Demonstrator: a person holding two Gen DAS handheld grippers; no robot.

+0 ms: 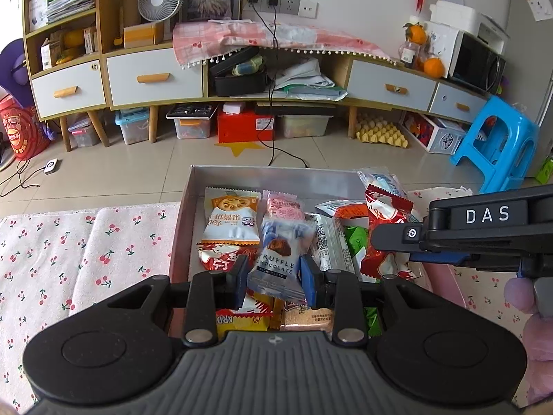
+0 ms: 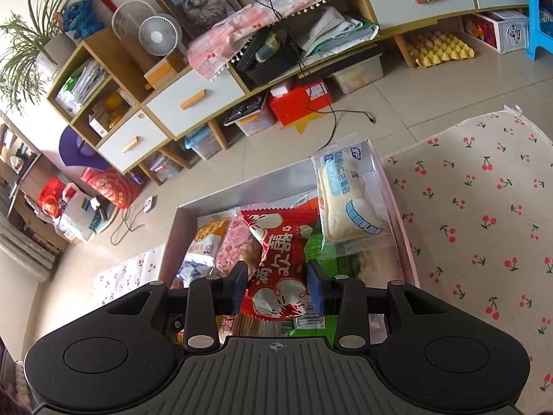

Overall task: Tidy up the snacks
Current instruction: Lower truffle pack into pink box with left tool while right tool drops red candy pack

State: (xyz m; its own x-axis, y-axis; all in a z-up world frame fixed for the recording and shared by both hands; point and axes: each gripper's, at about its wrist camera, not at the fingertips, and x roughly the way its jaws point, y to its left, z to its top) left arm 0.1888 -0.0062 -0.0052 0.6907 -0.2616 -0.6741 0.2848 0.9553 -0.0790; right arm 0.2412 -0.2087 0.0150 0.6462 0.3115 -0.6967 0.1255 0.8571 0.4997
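An open silver box [image 1: 249,173] on a cherry-print cloth holds several snack packets. My left gripper [image 1: 274,273] is shut on a blue-and-white truffle chocolate packet [image 1: 276,256] over the box's near left part. Beyond it lie an orange-and-white cookie packet [image 1: 231,218] and a pink packet [image 1: 283,207]. My right gripper [image 2: 276,282] is shut on a red-and-white candy packet [image 2: 280,252], held above the box [image 2: 242,190]. In the left wrist view that gripper [image 1: 380,242] comes in from the right with the red packet [image 1: 387,214]. A bread packet [image 2: 349,200] leans in the far right corner.
The cherry-print cloth [image 1: 86,249] spreads on both sides of the box [image 2: 484,207]. Past the table edge is tiled floor with a black cable [image 1: 273,148], a long low cabinet [image 1: 155,76] and a blue plastic stool [image 1: 497,145]. A gloved hand [image 1: 532,328] holds the right gripper.
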